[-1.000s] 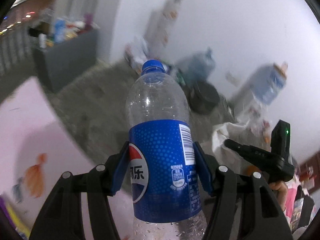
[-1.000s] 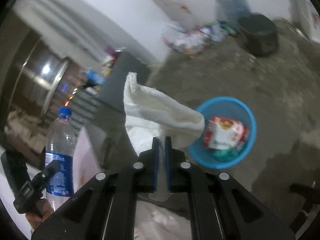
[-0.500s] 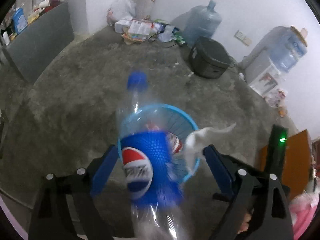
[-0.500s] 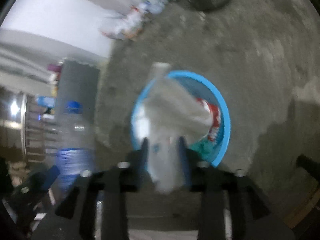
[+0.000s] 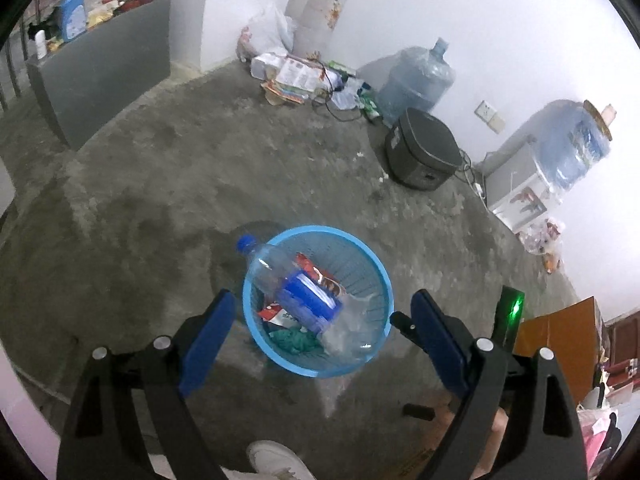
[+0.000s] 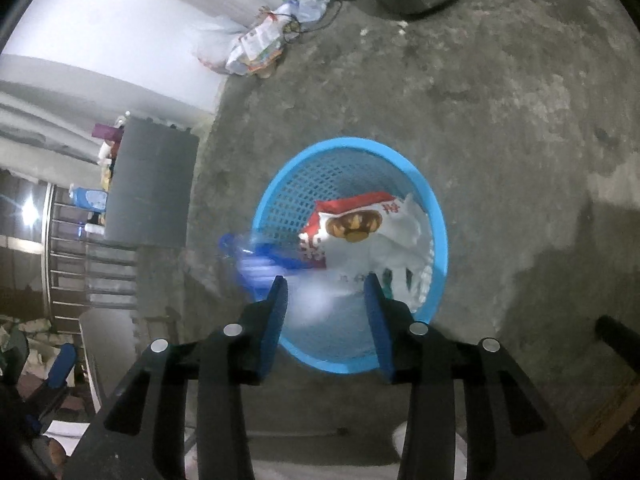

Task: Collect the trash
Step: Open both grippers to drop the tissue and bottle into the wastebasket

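A blue mesh trash basket point(image 5: 376, 268) stands on the concrete floor below both grippers; it also shows in the right wrist view point(image 6: 304, 184). A clear Pepsi bottle point(image 5: 296, 284) with a blue cap lies tilted across its rim, blurred in the right wrist view point(image 6: 256, 264). A white tissue point(image 6: 404, 236) and a red snack wrapper point(image 6: 352, 216) lie inside. My left gripper point(image 5: 322, 320) is open and empty above the basket. My right gripper point(image 6: 326, 292) is open and empty above its near rim.
A dark cooker point(image 5: 424, 156), a water jug point(image 5: 416, 80) and a pile of papers and bags point(image 5: 296, 76) sit by the far wall. A grey cabinet point(image 5: 104, 64) stands at left. A white shoe point(image 5: 276, 460) is near the bottom edge.
Both grippers swung over the basket and opened. The left let go of the Pepsi bottle and the right let go of the white tissue; both dropped into the basket.
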A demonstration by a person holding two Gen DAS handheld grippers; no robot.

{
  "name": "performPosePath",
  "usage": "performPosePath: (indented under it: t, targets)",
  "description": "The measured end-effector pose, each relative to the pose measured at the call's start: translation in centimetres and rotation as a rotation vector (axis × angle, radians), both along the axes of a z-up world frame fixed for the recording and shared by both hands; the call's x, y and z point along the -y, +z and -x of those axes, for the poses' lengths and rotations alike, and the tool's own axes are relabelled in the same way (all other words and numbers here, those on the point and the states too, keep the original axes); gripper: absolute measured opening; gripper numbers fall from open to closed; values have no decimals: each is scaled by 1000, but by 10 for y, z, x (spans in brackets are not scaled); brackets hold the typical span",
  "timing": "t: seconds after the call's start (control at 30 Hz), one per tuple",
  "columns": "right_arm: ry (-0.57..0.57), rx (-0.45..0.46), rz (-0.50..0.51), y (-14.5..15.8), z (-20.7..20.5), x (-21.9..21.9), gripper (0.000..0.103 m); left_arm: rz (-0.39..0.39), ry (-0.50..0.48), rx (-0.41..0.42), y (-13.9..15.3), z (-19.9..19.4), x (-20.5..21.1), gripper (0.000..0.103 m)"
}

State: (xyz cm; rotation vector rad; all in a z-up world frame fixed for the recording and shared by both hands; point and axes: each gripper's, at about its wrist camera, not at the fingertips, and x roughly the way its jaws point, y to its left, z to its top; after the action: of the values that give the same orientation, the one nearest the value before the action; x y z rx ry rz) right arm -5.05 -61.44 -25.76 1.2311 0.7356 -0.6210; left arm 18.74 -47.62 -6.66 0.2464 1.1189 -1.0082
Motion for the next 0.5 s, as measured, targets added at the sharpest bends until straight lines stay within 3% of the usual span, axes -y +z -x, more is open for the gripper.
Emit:
performPosePath:
  t: [0.37,0.5]
  targets:
    - [26,2,57,19,2,-11,41,63,65,89,49,-2,-63,89]
    - [55,18,110,45,2,-25,50,106,79,128,71,3,-95,91]
